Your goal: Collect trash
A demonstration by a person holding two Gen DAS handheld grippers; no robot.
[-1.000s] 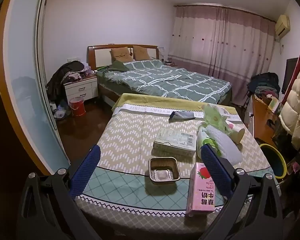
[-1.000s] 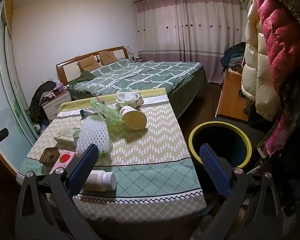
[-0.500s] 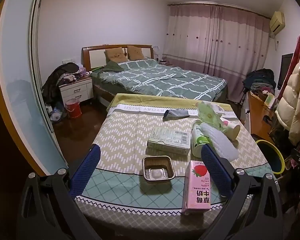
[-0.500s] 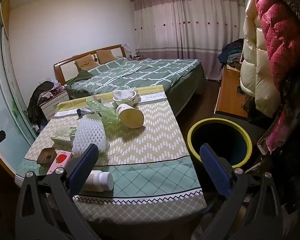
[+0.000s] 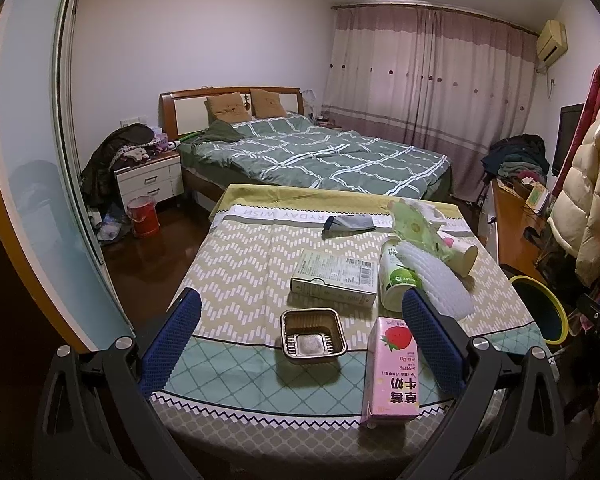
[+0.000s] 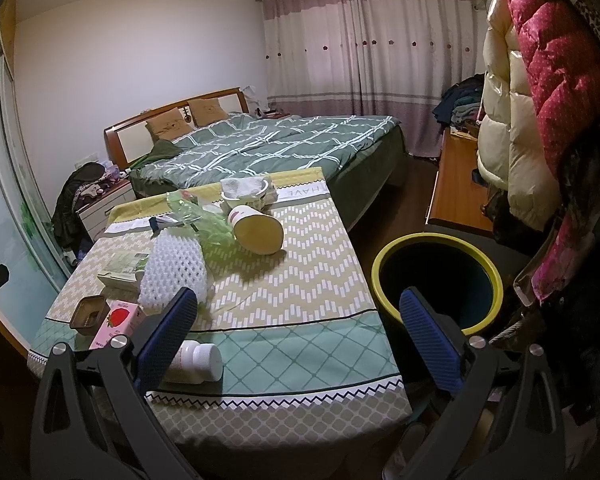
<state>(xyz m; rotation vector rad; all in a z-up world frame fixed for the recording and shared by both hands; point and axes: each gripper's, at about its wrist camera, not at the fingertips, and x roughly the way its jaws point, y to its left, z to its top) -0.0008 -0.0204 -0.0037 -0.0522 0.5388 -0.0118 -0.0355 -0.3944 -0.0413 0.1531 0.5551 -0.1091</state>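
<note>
Trash lies on a table with a patterned cloth (image 5: 240,264). In the left wrist view I see a pink strawberry milk carton (image 5: 392,368), a brown foil tray (image 5: 312,338), a flat cardboard box (image 5: 336,278), a green-label bottle (image 5: 396,276), white foam netting (image 5: 436,280) and a tipped paper cup (image 5: 462,254). My left gripper (image 5: 300,340) is open and empty above the near table edge. My right gripper (image 6: 298,340) is open and empty; a white pill bottle (image 6: 196,362) lies by its left finger. A yellow-rimmed bin (image 6: 436,276) stands right of the table.
A bed (image 5: 320,156) stands behind the table. A nightstand (image 5: 148,178) and red bucket (image 5: 143,216) are at the left by a sliding glass door (image 5: 32,160). A wooden desk (image 6: 458,184) and hanging coats (image 6: 540,80) are at the right.
Both grippers have drifted slightly back and left from the table, so the items shift a little in view. Both stay open and empty.
</note>
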